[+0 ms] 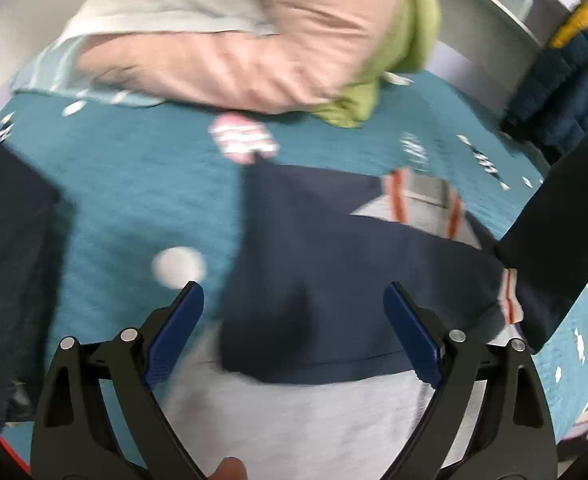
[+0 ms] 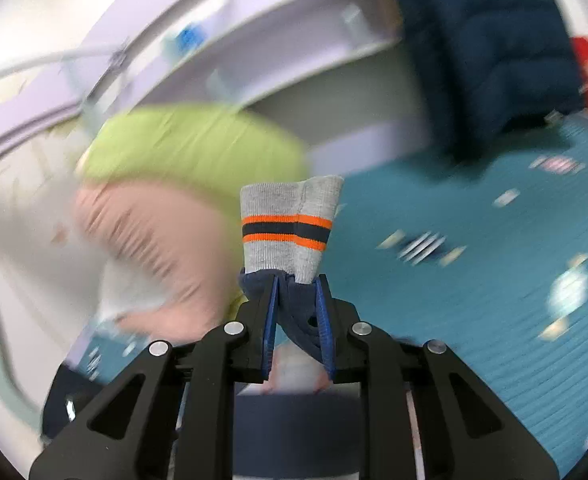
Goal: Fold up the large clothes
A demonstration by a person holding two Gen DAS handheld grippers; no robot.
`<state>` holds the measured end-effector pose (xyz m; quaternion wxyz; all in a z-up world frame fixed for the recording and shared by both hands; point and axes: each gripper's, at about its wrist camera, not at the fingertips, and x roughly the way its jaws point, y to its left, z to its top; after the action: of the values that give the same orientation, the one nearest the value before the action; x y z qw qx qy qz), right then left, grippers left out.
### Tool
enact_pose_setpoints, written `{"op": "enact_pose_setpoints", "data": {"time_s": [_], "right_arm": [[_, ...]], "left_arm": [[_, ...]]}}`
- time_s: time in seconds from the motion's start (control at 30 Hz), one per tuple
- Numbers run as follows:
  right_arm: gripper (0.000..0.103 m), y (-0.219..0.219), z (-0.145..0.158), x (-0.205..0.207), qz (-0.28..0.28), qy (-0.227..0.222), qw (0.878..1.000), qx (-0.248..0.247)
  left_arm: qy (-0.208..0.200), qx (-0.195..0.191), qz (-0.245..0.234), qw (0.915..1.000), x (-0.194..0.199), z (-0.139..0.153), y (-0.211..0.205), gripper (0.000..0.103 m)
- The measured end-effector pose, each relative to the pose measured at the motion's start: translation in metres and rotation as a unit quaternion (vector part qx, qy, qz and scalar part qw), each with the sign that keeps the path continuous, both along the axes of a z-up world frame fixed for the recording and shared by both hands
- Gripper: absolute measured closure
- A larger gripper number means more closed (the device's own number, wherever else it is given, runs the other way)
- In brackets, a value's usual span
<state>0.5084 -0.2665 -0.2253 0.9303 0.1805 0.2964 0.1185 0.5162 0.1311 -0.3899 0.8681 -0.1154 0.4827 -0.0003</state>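
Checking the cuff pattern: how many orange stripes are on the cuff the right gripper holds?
2. Both run across the grey cuff above the right gripper: one above the dark band, one below. The cuff's back is hidden.

Two grippers: left gripper point(image 1: 294, 300) and right gripper point(image 2: 298, 286), two fingers each. One navy-and-grey sweater point(image 1: 334, 280); one striped cuff point(image 2: 289, 228) in the right wrist view, bearing two orange bands and one dark band. One teal bedspread point(image 1: 133, 184). One pink pillow point(image 1: 221, 76). One green cloth point(image 1: 406, 52). One dark blue jacket point(image 2: 490, 52). Small printed motifs on the bedspread too blurred to count.
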Motion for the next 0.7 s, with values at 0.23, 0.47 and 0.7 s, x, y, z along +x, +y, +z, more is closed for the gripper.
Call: {"op": "enact_pose_setpoints", "data": {"time_s": [0.23, 0.47, 0.7], "right_arm": [[0.095, 0.142, -0.113, 0.005, 0.089, 0.106, 0.990, -0.033], [0.089, 0.143, -0.131, -0.023, 0.086, 0.147, 0.985, 0.001], [0.076, 0.055, -0.102, -0.031, 0.021, 0.125, 0.992, -0.020]], "left_arm": [[0.021, 0.008, 0.025, 0.9994, -0.028, -0.008, 0.053, 0.012], [0.035, -0.021, 0.021, 0.9990, -0.034, -0.014, 0.064, 0.012], [0.016, -0.041, -0.023, 0.9988, -0.007, -0.002, 0.013, 0.012]]}}
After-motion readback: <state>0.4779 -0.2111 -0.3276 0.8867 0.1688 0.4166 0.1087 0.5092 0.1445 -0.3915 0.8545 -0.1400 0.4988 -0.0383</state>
